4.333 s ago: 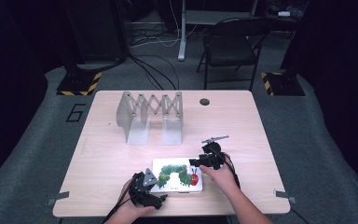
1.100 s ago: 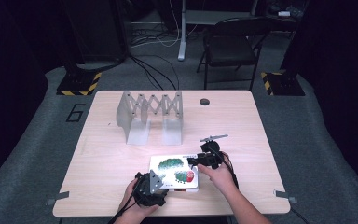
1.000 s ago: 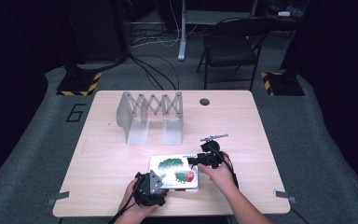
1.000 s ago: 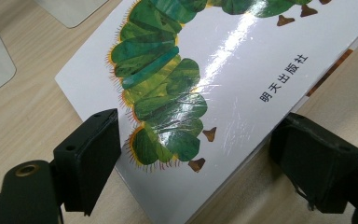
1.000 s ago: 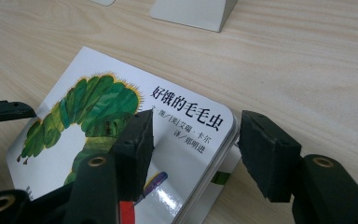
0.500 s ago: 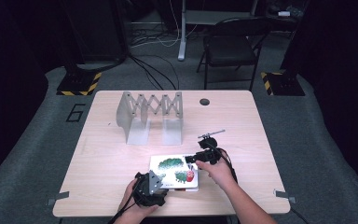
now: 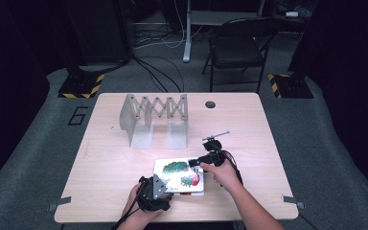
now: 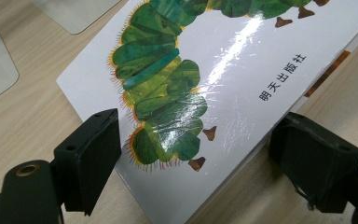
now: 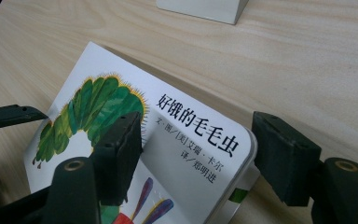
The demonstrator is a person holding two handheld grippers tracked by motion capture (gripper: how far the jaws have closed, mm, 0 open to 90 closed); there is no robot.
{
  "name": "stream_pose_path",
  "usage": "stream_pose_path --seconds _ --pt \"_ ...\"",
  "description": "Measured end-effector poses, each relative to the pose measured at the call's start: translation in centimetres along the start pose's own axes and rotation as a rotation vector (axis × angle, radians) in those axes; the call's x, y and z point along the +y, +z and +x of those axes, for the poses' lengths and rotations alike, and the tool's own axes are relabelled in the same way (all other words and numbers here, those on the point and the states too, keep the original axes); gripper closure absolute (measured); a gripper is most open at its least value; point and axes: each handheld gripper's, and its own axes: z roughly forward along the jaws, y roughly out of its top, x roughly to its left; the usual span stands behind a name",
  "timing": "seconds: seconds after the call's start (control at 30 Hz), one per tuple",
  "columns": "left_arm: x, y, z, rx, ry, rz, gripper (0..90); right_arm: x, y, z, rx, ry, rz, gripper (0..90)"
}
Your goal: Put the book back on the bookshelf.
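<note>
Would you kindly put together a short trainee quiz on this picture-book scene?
1. True or false: the book has a green caterpillar on its cover.
2. What stands on the table behind the book: A) folding rack, B) a kettle, C) a lamp?
3. How do the jaws of the left gripper and the right gripper stand?

Key: 1. True. 2. A. 3. Both open, each set straddling a corner of the book.

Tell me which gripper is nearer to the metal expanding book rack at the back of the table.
Right. The right gripper sits at the picture book's far right corner, toward the book rack. The left gripper is at the book's near left corner, by the table's front edge.
</note>
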Motion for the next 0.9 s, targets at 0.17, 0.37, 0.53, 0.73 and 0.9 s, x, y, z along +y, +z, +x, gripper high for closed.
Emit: stream_pose_path --seconds 0.17,0.37,0.53,0.73,0.9 --pt "0.04 0.05 0.05 0.0 0.002 0.0 16.6 0.01 0.14 -0.05 0.013 0.019 0.001 34.2" --pt "0.04 0.15 0.08 0.011 0.007 -0.009 16.6 0.08 0.47 -0.07 0.03 0.012 0.005 33.9" --pt "0.03 0.16 0.09 0.011 0.007 -0.01 16.6 0.17 0.67 -0.17 0.04 0.014 0.009 33.6" --pt "-0.02 0.18 0.05 0.011 0.0 -0.014 16.6 0.23 0.9 -0.16 0.045 0.01 0.01 32.2" --pt "-0.02 0.18 0.06 0.011 0.0 -0.015 16.6 0.23 0.91 -0.14 0.044 0.007 0.014 32.1"
